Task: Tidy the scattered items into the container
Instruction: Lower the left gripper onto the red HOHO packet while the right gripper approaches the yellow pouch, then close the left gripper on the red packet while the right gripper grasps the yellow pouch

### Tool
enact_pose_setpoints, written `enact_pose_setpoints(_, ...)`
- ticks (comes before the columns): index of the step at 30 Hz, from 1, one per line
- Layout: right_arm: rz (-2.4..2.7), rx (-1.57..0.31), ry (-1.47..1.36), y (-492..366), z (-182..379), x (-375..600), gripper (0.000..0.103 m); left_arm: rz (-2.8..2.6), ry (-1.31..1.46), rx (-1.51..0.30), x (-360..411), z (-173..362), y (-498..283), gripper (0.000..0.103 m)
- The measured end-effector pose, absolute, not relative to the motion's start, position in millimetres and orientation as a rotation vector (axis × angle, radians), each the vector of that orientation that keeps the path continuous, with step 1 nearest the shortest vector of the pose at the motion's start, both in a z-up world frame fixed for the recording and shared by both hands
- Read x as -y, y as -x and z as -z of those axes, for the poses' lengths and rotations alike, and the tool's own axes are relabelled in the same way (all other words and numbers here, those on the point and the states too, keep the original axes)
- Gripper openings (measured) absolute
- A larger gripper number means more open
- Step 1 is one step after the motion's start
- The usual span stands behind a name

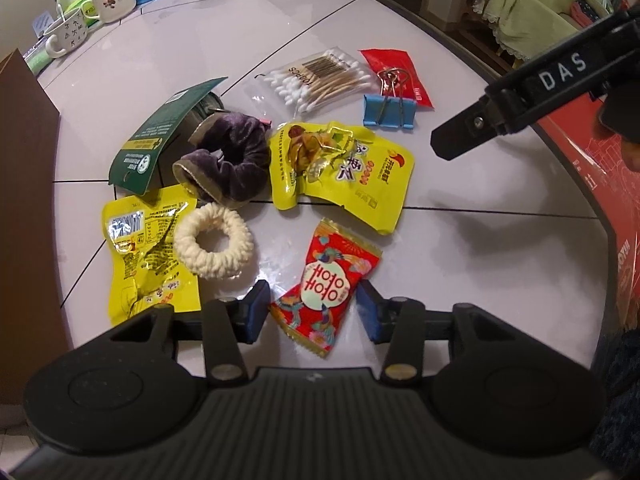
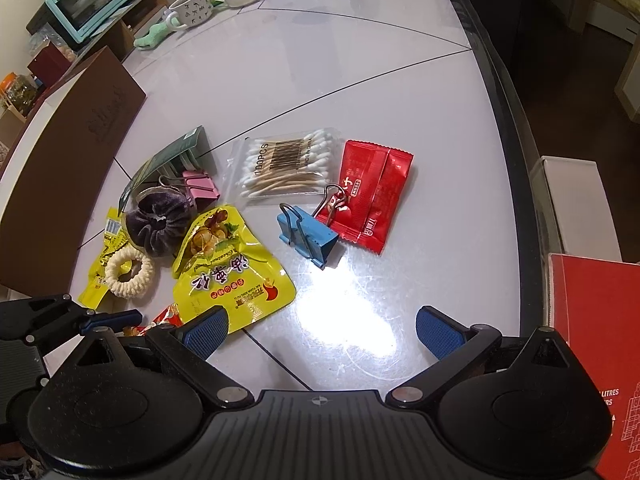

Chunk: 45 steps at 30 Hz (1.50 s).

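Left gripper (image 1: 312,312) has the red candy packet (image 1: 326,294) right between its half-spread jaws, long axis running away from them, pads not quite pinching. Right gripper (image 2: 322,330) hangs wide open over bare bench (image 2: 360,80), farther off.

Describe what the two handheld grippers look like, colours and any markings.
Both are matte black plastic. Each has a ribbed central body, two round hinge discs and silver pivot screws. The left gripper and the right gripper carry blue textured pads on their fingers. The right one bears white letters, DAS, on its side.
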State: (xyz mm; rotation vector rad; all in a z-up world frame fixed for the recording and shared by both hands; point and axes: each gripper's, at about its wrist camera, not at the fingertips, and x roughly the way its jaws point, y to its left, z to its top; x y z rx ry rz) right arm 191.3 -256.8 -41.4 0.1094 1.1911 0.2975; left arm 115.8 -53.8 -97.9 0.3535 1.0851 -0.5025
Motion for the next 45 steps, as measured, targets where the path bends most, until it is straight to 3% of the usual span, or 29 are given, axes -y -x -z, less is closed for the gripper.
enact_pose_setpoints(7,-0.341,-1.181,-0.108,-190,40,250,0.103,0.501,-0.389,-1.074,44,92,-104,0.037)
enact_pose_setpoints(28,-0.712,-1.087,0.104,-209,55,173,0.102,0.396,-0.276,-1.103,-2,68,-87,0.036)
enact_pose_setpoints(30,-0.728,-1.088,0.151,-211,63,167,0.095,0.388,-0.273,-1.106,-5,67,-87,0.036)
enact_pose_setpoints(31,-0.733,-1.095,0.176,-212,67,165,0.084,0.385,-0.269,-1.106,-7,67,-87,0.036)
enact_pose_setpoints(40,-0.739,-1.050,0.402,-208,87,150,0.083,0.366,-0.248,-1.111,-15,65,-88,0.037)
enact_pose_setpoints(42,-0.743,-1.033,0.417,-205,88,151,0.080,0.362,-0.247,-1.109,-16,64,-88,0.037)
enact_pose_setpoints(43,-0.744,-1.027,0.420,-204,88,152,0.074,0.360,-0.247,-1.108,-16,64,-88,0.037)
enact_pose_setpoints(45,-0.746,-1.020,0.424,-203,88,154,0.074,0.356,-0.249,-1.107,-17,63,-88,0.037)
